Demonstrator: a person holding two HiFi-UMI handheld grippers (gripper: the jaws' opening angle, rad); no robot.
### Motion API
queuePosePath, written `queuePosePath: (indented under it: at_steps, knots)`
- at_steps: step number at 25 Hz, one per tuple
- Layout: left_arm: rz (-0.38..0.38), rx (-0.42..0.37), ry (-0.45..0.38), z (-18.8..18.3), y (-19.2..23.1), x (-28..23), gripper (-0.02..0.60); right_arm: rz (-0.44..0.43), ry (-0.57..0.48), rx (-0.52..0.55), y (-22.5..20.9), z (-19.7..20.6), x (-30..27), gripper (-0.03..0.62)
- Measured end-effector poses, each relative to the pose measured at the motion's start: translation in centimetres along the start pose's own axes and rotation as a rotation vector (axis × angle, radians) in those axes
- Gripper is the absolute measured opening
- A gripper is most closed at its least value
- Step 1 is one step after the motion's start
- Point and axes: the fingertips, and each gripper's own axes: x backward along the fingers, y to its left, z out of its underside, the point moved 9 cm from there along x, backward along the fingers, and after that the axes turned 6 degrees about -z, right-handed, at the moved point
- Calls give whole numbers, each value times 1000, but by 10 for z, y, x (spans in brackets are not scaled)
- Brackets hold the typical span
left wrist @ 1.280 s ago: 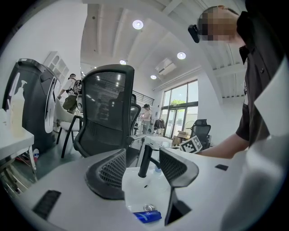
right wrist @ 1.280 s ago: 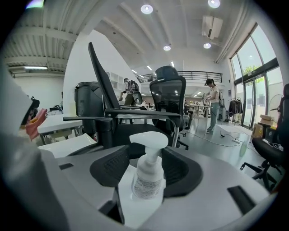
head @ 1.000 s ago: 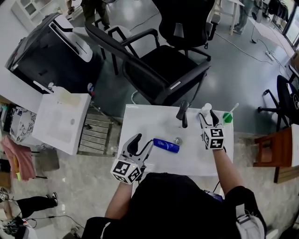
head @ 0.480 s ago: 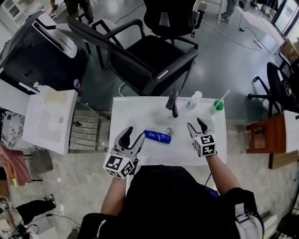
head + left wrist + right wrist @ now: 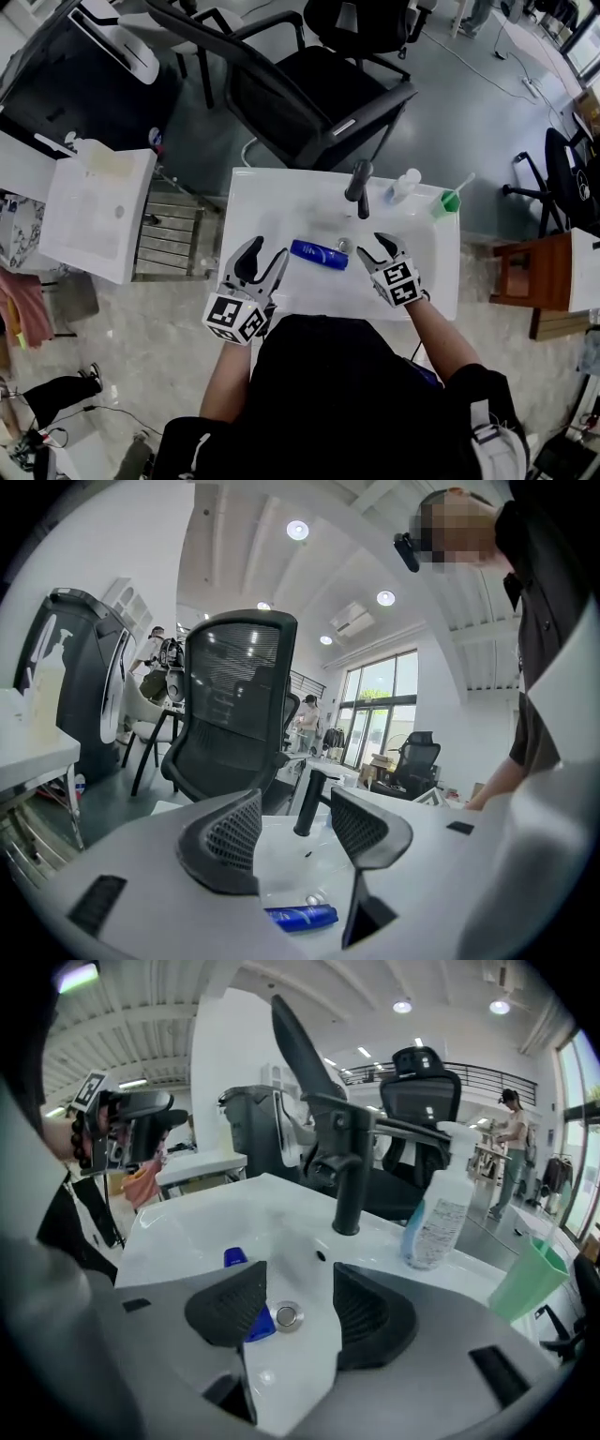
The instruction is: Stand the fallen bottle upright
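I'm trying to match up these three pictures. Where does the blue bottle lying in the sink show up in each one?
Head view: the blue bottle lies on its side near the middle, just below the black faucet.
Left gripper view: bottom centre, lying flat.
Right gripper view: left of centre, only partly visible.
Shared landmark: the black faucet, standing beyond the bottle in both gripper views.

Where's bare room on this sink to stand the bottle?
Free: back-left deck of the sink, left of the faucet, and the basin between faucet and blue bottle. Crowded: back-right corner, with pump bottle and green cup.
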Motion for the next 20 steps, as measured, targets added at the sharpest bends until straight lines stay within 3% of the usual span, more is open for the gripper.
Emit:
queuePosePath:
  at_steps: [6,9,15,20]
  knots:
    - [-33,10,15,6,16,16,244,-92,50,28,21,-6,-24,235]
    - [-8,-18,50,11,23,14,244,-97,53,25,26,-9,-27,235]
    - [105,-141,155,26,28,-11,244,-64,-2,-20,30,-15,-12,235]
    - [243,-311,271,43,15,-42,245,4,-35,-62,23,-13,9,235]
